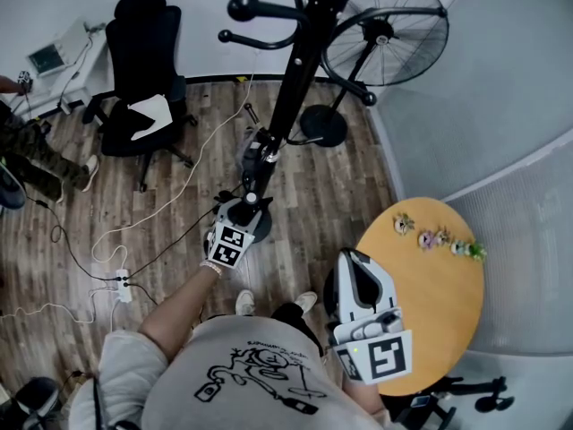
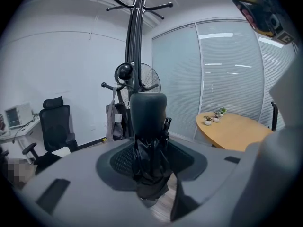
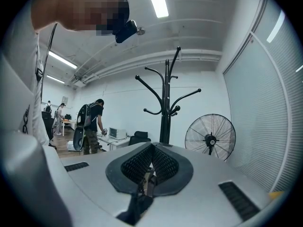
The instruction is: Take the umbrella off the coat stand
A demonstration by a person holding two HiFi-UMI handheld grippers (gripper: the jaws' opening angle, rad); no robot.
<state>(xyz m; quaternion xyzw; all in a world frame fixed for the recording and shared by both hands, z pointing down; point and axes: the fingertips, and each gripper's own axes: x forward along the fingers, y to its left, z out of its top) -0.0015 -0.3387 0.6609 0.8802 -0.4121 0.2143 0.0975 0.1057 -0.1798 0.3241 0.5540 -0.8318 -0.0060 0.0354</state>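
Observation:
A tall black coat stand rises from the wooden floor ahead of me, its hooks spread at the top. A folded black umbrella stands upright between the jaws of my left gripper, blunt handle uppermost, and the pads press on its folds. In the head view the left gripper holds the umbrella close beside the pole, low down. A grey bag hangs on the stand behind. My right gripper is held level near my waist, pads together and empty.
A black office chair stands at the back left and a floor fan at the back right. A round wooden table with small plants is at my right. Cables and a power strip lie on the floor. A person is at the left edge.

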